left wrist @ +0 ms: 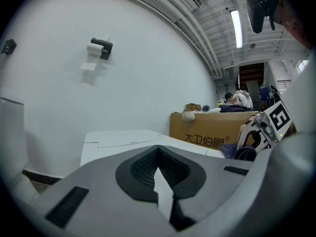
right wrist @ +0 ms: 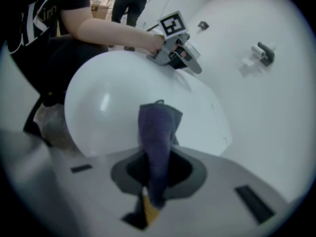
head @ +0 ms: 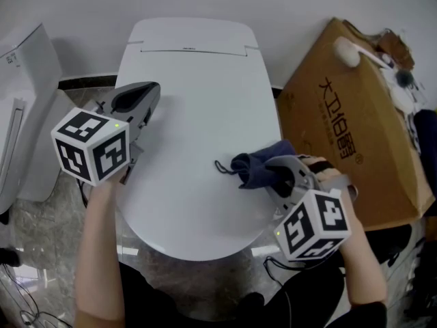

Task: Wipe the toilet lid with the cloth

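White wall and grey marbled floor surround a closed toilet; the toilet lid [head: 198, 149] is bare and glossy across its middle and rear.

Task item: the cloth [head: 259, 166], dark blue, lies bunched on the right front part of the lid, near the right rim; the right gripper [head: 276, 173] is clamped on one end of it, the rest hanging forward of the jaws in a narrow fold.

Left gripper [head: 140, 98]: jaws together, nothing between them; it sits over the left rim of the lid; contact with the lid cannot be judged.

Hazards, as assessed:
- the cloth is bunched, not spread; a stroke would likely wipe only a thin band;
- the pinch takes little fabric; drag on the lid could pull it free;
- a full-width sweep leftward would meet the left gripper unless that is withdrawn;
- a rightward stroke runs off the rim almost at once.

Clearance: a cardboard box [head: 348, 135] stands just beside the toilet on the right, hemming in the right hand; open room lies leftward and toward the hinge.
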`<state>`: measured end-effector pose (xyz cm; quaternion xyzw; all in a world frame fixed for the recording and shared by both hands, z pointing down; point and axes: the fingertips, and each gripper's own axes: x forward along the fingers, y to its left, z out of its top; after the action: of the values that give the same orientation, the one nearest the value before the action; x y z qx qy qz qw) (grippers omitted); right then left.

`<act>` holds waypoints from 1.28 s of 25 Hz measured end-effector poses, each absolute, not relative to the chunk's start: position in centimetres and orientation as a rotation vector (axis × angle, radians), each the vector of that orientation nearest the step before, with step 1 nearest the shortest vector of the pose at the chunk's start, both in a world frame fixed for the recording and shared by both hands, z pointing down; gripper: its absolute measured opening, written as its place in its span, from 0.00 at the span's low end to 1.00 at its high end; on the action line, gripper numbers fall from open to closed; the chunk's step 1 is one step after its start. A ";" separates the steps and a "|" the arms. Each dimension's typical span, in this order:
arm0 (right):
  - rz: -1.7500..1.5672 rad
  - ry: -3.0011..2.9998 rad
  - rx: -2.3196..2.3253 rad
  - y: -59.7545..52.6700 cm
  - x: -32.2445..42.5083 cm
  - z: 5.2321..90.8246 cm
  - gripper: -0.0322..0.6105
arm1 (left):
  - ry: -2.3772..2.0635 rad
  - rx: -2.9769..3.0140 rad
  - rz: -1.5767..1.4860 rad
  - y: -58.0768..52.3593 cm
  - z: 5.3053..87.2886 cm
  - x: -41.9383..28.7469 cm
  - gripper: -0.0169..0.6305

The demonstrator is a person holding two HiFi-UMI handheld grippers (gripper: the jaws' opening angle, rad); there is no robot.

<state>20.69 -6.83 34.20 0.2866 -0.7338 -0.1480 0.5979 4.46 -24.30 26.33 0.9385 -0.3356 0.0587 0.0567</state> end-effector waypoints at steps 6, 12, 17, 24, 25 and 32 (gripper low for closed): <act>-0.325 -1.707 0.661 -5.1 20.4 34.2 0.15 | -1.017 2.847 0.180 -24.3 26.3 4.5 0.05; -0.305 -1.730 0.663 -3.3 20.1 34.2 0.15 | -1.011 2.849 0.183 -24.2 26.4 4.6 0.05; -0.313 -1.767 0.695 -3.9 20.5 32.9 0.15 | -1.013 2.854 0.170 -24.2 26.2 4.8 0.05; -0.448 -1.749 0.802 -10.5 20.2 27.5 0.15 | -1.023 2.863 0.152 -24.1 26.0 4.7 0.05; -0.459 -1.749 0.814 -11.7 20.0 27.0 0.15 | -1.024 2.864 0.149 -24.2 26.0 4.7 0.05; -0.585 -1.647 0.829 -21.3 19.2 25.6 0.15 | -1.026 2.862 0.152 -24.2 26.1 4.6 0.05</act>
<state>19.18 -21.34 25.58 0.3527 -0.7009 -0.2491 0.5677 4.61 -24.16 26.08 0.9390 -0.3367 0.0499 0.0485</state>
